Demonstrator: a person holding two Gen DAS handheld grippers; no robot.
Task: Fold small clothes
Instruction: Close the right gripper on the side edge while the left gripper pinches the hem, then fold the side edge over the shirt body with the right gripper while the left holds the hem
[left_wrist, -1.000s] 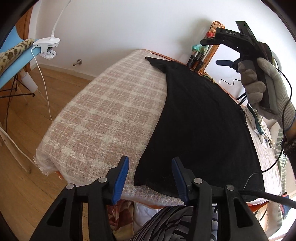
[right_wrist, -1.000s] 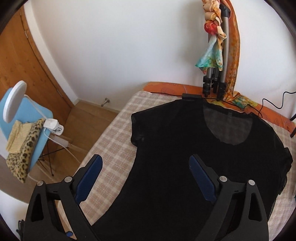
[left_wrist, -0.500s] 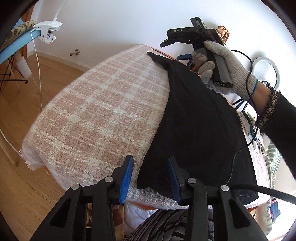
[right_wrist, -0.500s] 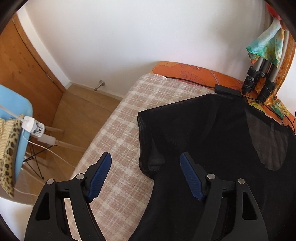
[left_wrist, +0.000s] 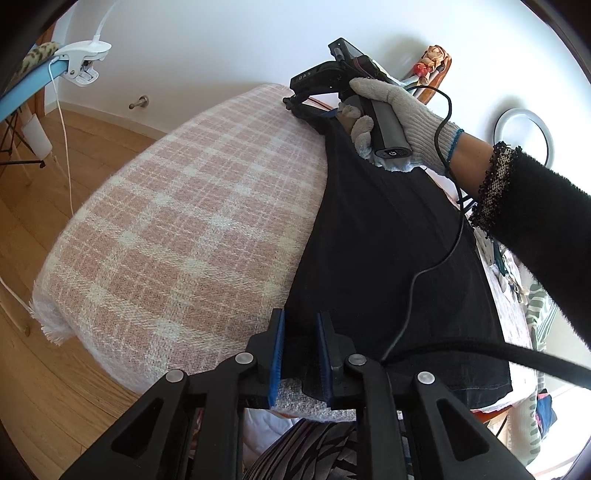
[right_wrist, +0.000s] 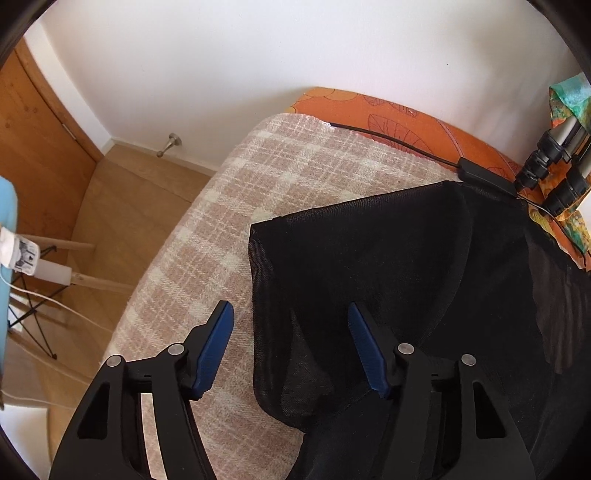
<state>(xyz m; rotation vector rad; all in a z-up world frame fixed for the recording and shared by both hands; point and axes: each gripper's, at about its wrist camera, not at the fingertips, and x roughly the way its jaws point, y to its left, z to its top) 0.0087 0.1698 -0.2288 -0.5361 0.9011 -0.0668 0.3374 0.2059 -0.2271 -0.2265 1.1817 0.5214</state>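
Observation:
A black T-shirt (left_wrist: 388, 251) lies flat on a pink and white plaid blanket (left_wrist: 192, 229). My left gripper (left_wrist: 300, 354) sits at the shirt's near hem corner, jaws narrowed around the fabric with a small gap still between the blue pads. My right gripper (right_wrist: 290, 343) is open, its jaws straddling the edge of the shirt's left sleeve (right_wrist: 295, 295). In the left wrist view the right gripper (left_wrist: 314, 107) is low over the far sleeve, held by a gloved hand.
The blanket's left edge (left_wrist: 55, 295) drops to a wooden floor (left_wrist: 44, 206). An orange cover (right_wrist: 388, 122), a black cable box (right_wrist: 484, 173) and tripod legs (right_wrist: 554, 162) lie beyond the shirt. A blue chair with a clip lamp (left_wrist: 81, 62) stands left.
My left gripper moved forward onto the hem corner and its jaws narrowed around it. My right gripper moved left and down to the sleeve, staying open.

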